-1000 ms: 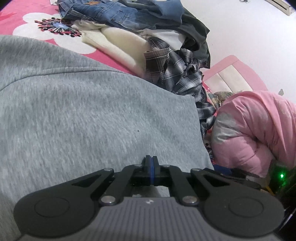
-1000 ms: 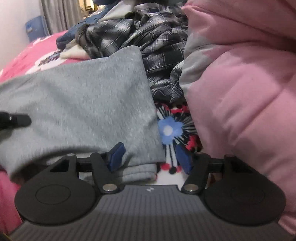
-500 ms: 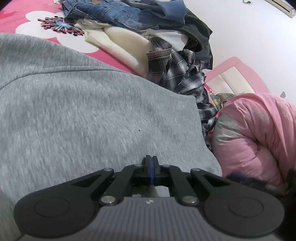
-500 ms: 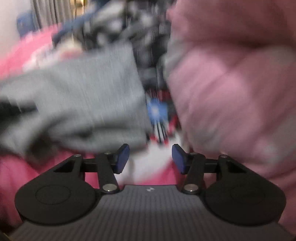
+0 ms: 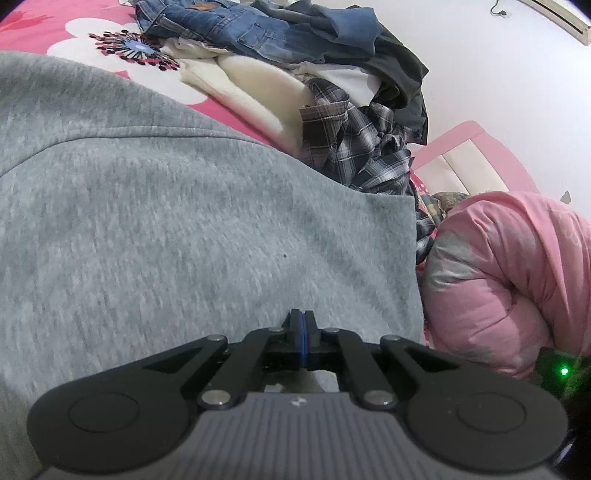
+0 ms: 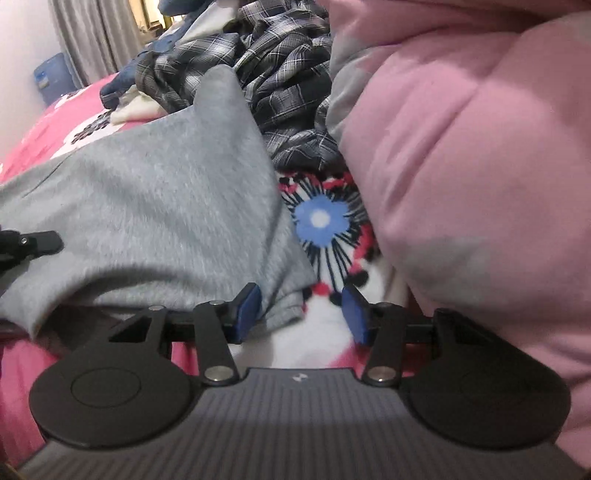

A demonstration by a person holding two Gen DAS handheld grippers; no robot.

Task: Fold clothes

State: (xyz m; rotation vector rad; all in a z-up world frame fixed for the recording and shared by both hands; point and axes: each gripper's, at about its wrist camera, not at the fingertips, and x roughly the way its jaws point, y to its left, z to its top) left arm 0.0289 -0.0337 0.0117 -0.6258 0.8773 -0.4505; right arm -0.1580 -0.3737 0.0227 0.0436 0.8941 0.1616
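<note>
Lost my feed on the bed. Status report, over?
Left gripper shut on grey fleece garment. Right gripper open at its corner, not gripping. Puffy pink quilted jacket crowding right side.

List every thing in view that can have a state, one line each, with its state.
Left gripper: shut on the grey garment's near edge.
Right gripper: open, around the grey garment's corner, not clamped.
Grey garment: spread out on the bed, near edge lifted.
Plaid shirt: crumpled, unfolded.
Jeans: heaped, unfolded.
Cream garment: lying loose in the pile.
Pink quilt: bunched up.
</note>
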